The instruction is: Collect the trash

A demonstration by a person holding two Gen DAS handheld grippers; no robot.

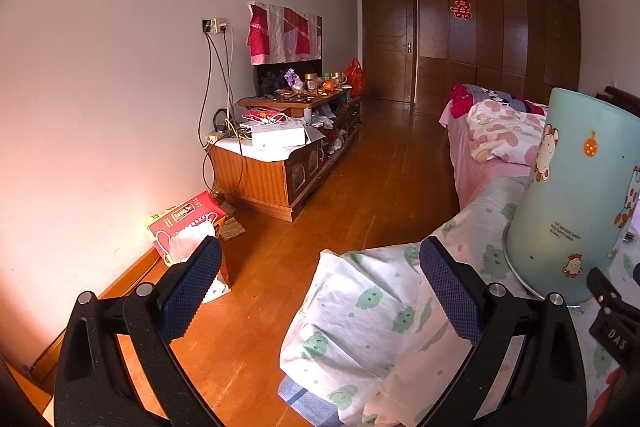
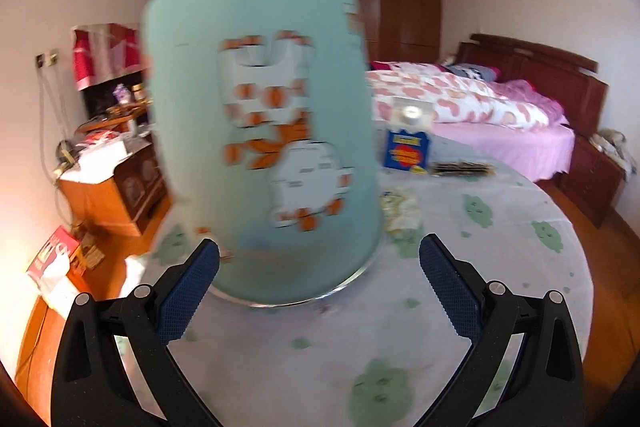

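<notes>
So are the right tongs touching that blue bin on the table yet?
Cannot tell. In the right wrist view the right tongs are open around the blurred blue bin; the left finger overlaps its base, so no clear gap or contact shows.

Pale teal trash bin [image 2: 260,131], cartoon animal prints, tilted on desk [image 2: 500,267]. Crumpled wrapper [image 2: 400,209] just beside its base. Blue-yellow carton [image 2: 406,149] farther back, upright.
</notes>
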